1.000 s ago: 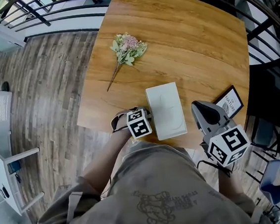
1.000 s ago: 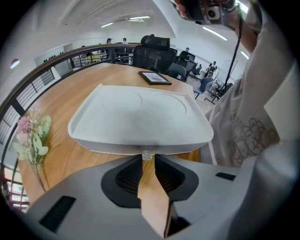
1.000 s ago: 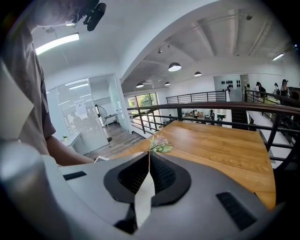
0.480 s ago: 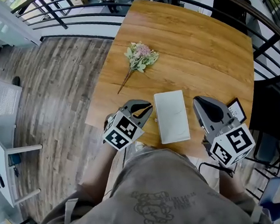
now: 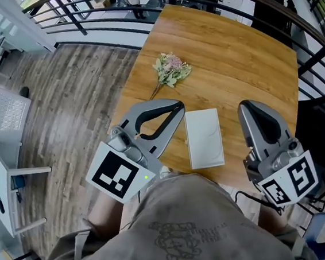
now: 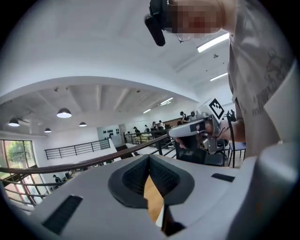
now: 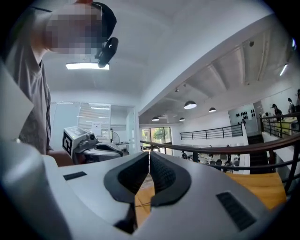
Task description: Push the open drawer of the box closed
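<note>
Head view, item one: white box (image 5: 204,138), lying flat on the wooden table (image 5: 242,60) close to its near edge, long axis running from the person straight away across the top; from above its drawer cannot be told from the shell, nor which end it opens at

Item two: left gripper (image 5: 177,104), held up above the table's near left side, tip in line with the box's far left corner; its jaws have just been closing and in the left gripper view the pads meet with nothing between them

Item three: right gripper (image 5: 250,104), held up on the box's other side, a little further off from it; in the right gripper view its pads are also pressed together on nothing

Item four: dried flower bouquet (image 5: 172,70), well apart, further up the table

Relation noted: box lies below and between both tips, neither touching it; left appears nearer, so a push along the long axis would likely fall to it
</note>
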